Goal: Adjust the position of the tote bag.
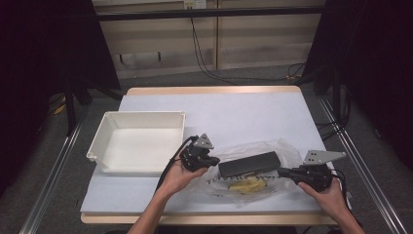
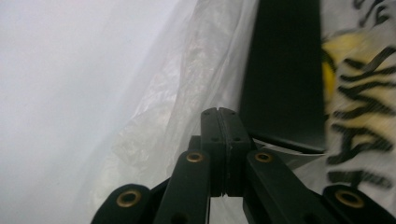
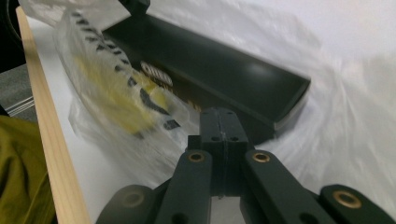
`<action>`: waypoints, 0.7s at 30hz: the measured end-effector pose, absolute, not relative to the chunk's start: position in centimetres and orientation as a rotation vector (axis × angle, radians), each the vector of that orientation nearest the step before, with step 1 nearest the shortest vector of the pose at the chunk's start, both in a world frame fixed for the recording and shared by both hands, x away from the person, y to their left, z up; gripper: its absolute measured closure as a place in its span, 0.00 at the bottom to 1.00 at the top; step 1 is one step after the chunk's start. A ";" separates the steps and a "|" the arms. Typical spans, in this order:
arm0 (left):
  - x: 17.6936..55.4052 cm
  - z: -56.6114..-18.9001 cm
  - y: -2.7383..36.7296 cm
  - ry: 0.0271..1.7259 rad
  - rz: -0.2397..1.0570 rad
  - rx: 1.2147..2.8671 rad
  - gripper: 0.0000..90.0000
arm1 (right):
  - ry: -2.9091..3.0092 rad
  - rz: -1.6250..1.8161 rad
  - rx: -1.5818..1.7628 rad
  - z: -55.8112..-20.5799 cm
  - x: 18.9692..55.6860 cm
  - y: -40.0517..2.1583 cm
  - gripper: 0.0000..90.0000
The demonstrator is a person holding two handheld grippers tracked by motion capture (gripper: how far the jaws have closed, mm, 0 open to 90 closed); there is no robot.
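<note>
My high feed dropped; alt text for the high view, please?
Two hand-held grippers, left and right, both shut, flank a black box lying on a clear plastic bag on the table; an empty white tray sits left.

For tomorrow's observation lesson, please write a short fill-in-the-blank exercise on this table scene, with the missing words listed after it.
1. The black box lies on a clear plastic ____ with yellow and black print.
2. The white tray stands on the table to the ____ of the black box in the high view.
3. The jaws of the left gripper and the right gripper are both ____.
4. The two grippers sit at opposite ____ of the black box.

Missing words: bag; left; shut; ends
</note>
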State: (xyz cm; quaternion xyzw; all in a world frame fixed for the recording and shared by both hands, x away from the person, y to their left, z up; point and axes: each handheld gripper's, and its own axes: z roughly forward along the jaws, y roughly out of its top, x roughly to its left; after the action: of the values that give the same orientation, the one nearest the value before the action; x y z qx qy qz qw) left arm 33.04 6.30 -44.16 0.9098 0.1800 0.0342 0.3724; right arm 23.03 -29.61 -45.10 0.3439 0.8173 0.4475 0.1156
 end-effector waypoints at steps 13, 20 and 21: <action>33.2 -47.3 5.8 0.482 0.092 2.394 1.00 | 2.465 1.168 1.045 -47.7 22.6 -30.1 1.00; 32.6 -47.0 5.2 0.447 0.169 2.442 1.00 | 2.481 1.102 1.037 -48.1 22.5 -29.7 1.00; 32.7 -47.0 5.3 0.456 0.158 2.437 1.00 | 2.477 1.107 1.038 -48.0 22.4 -29.8 1.00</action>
State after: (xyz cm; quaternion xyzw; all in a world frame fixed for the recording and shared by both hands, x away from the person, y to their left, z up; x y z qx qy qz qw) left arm 32.65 5.35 -46.99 0.9284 0.1738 0.0603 0.3229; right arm 22.41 -29.82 -48.02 0.3548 0.8467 0.3785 0.1181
